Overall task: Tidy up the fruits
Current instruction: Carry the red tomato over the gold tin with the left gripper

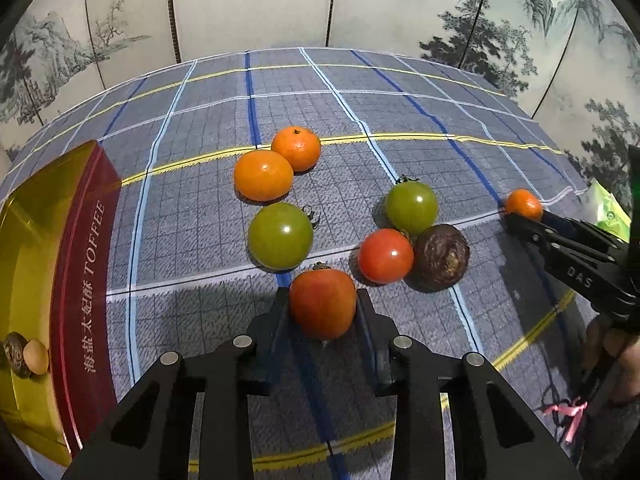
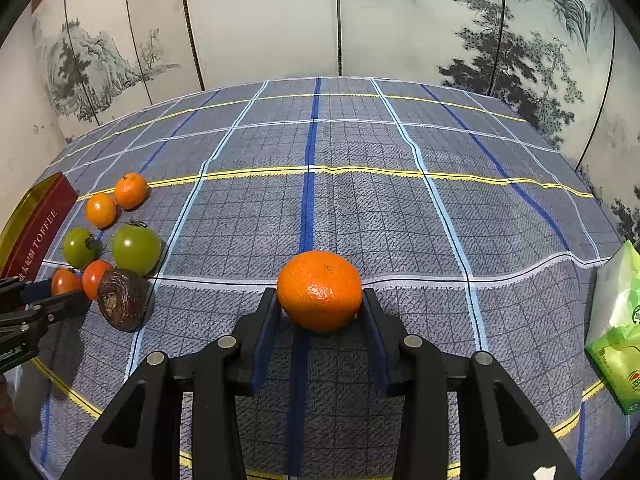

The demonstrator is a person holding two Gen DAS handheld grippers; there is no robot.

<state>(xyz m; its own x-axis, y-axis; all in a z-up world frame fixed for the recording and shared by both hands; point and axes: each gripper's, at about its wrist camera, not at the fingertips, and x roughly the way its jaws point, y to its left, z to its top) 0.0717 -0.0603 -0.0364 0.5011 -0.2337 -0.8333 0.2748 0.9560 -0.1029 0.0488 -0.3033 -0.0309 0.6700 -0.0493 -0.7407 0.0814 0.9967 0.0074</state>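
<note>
My left gripper point(image 1: 322, 300) is shut on a red tomato point(image 1: 323, 305) that rests on the checked cloth. Beyond it lie another red tomato point(image 1: 385, 255), a dark wrinkled passion fruit point(image 1: 442, 256), two green tomatoes point(image 1: 280, 235) point(image 1: 411, 207) and two mandarins point(image 1: 263, 175) point(image 1: 296, 148). My right gripper point(image 2: 320, 300) is shut on a third mandarin point(image 2: 319, 290), also down on the cloth, well to the right of the cluster. The left wrist view shows that gripper point(image 1: 520, 218) and its mandarin point(image 1: 524, 203) at the right edge.
A red and gold toffee tin point(image 1: 82, 248) stands open at the left, with a dark round piece point(image 1: 15, 354) and a tan one point(image 1: 36, 356) inside. A green packet point(image 2: 616, 332) lies at the cloth's right edge. A painted folding screen point(image 2: 260, 20) stands behind the table.
</note>
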